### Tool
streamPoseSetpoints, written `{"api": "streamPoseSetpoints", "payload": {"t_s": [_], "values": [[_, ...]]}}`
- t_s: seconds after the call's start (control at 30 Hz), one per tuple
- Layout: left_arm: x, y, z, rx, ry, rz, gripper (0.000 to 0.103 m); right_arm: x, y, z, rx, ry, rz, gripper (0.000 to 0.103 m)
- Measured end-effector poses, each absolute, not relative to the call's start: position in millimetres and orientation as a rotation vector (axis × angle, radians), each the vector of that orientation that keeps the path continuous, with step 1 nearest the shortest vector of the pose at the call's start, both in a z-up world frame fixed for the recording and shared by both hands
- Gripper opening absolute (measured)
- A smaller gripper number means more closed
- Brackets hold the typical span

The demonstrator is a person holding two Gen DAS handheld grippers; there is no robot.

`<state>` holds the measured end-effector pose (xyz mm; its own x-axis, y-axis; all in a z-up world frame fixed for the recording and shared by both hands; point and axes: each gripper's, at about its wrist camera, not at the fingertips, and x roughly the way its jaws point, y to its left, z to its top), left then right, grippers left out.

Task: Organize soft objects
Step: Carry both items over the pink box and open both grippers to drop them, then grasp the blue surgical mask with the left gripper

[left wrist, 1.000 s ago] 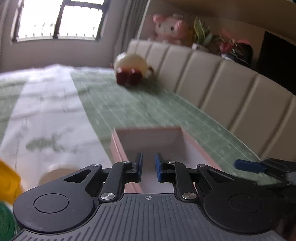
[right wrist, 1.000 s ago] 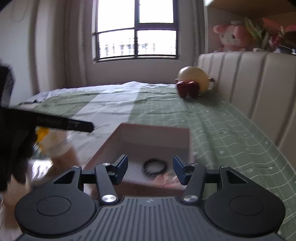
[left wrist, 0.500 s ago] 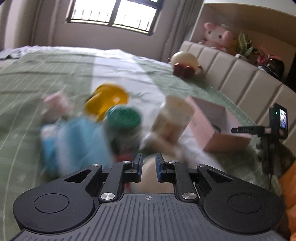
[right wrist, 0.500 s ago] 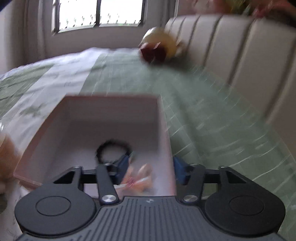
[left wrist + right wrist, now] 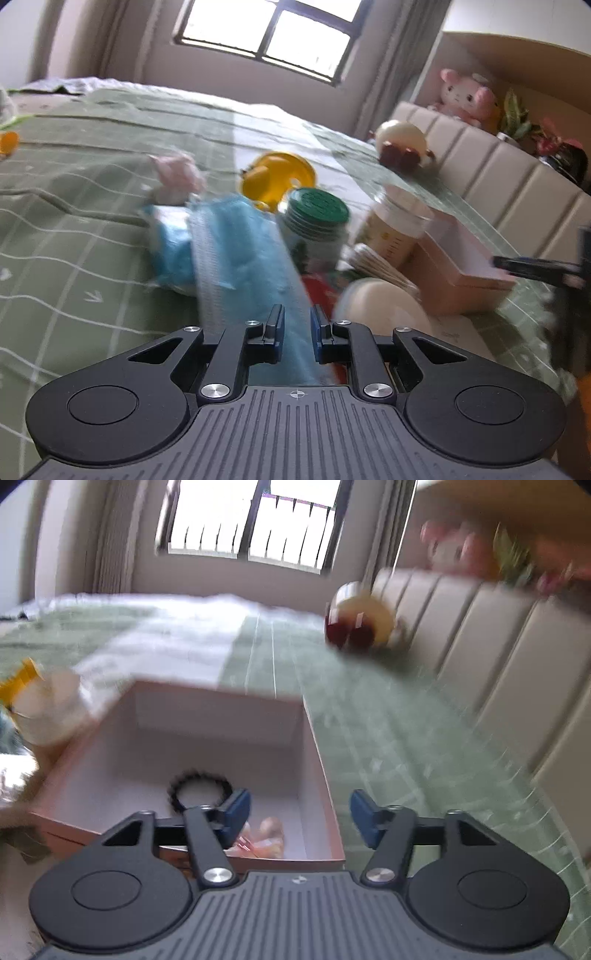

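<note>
In the left wrist view my left gripper (image 5: 296, 338) has its jaws nearly closed with nothing between them. It hovers over a blue face mask (image 5: 243, 254) that lies on the green bed cover. A pink soft item (image 5: 177, 177) lies beyond the mask. The pink open box (image 5: 461, 266) stands to the right. In the right wrist view my right gripper (image 5: 300, 814) is open and empty over the near right corner of the pink box (image 5: 317, 746). Inside the box lie a black hair tie (image 5: 199, 786) and a small orange-pink item (image 5: 266, 840).
A yellow duck toy (image 5: 277, 177), a green-lidded jar (image 5: 317, 218), a beige measuring cup (image 5: 395, 225) and a cream round object (image 5: 380, 306) crowd the bed beside the mask. A round plush (image 5: 358, 620) sits by the padded headboard (image 5: 498, 657).
My left gripper has swung left from the box to over the blue mask and the clutter. My right gripper has moved in over the box and stayed open.
</note>
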<state>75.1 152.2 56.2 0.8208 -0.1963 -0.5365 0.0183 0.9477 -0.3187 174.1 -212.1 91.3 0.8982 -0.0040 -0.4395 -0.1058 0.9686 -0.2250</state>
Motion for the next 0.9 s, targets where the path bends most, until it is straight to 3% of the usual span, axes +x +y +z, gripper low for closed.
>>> {"api": "streamPoseSetpoints", "payload": {"t_s": [0.07,0.1,0.5,0.57,0.9], "values": [[74,160,55,-0.328,0.583,-0.073,0.017,149,-197,98,-0.212,0.419,0.163,0.083],[75,165,54,-0.343,0.577,-0.046,0.017,139,-187,100,-0.184,0.429,0.245,0.083],[65,195,55,-0.372,0.585,-0.013,0.017,135,-90,41,0.232,0.793,0.67,0.083],[63,199,54,-0.374,0.587,-0.016,0.017,122,-84,38,0.236,0.814,0.74,0.078],[65,175,63,-0.248,0.528,0.003,0.017,79,-117,43,0.021,0.589,0.453,0.081]]}}
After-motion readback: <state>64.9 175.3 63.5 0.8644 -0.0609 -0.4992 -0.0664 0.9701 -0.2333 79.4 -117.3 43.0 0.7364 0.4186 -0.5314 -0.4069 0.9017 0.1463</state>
